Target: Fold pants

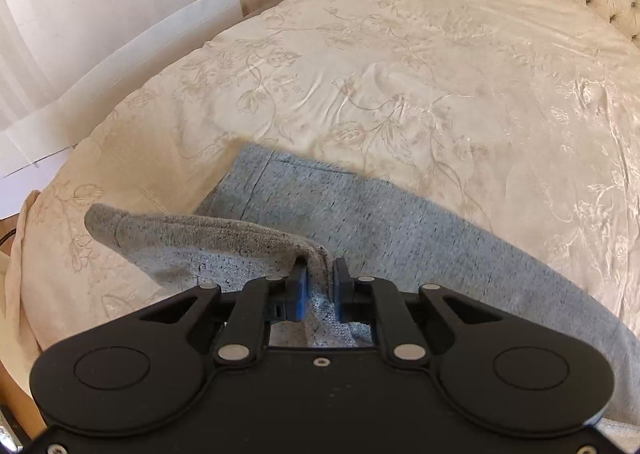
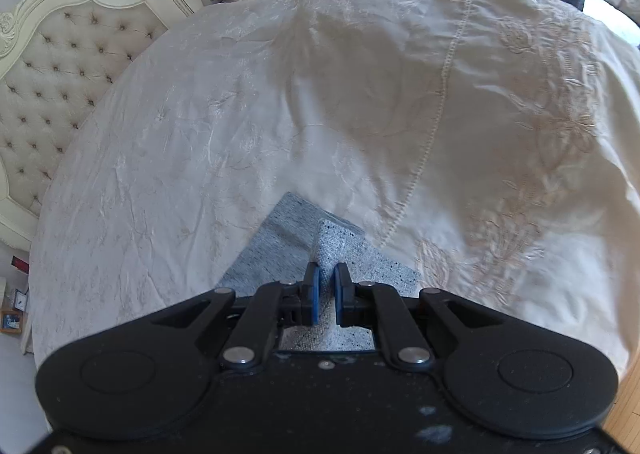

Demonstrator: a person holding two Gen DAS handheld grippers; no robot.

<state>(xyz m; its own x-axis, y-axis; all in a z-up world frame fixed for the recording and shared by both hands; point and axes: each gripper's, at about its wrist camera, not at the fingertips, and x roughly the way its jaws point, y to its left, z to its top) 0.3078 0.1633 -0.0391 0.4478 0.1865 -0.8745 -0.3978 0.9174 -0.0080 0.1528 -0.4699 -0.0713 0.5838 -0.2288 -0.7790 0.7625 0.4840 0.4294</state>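
— Bedroom, daytime: what did you see from where you stood?

— Grey pants lay across the near side of the bed, on its cream embroidered cover. The left gripper pinched a raised, doubled edge of the cloth between its blue pads, the fabric bunched up in front of it

— And the other one?

— The right gripper was nearly closed on a corner of the same pants, pads close with grey cloth running between them

— How should the fold have gone, in your view?

— Both ends lifted level and carried over together, I'd say, keeping the cloth taut so no crease was trapped, then laid edge on edge before either grip let go
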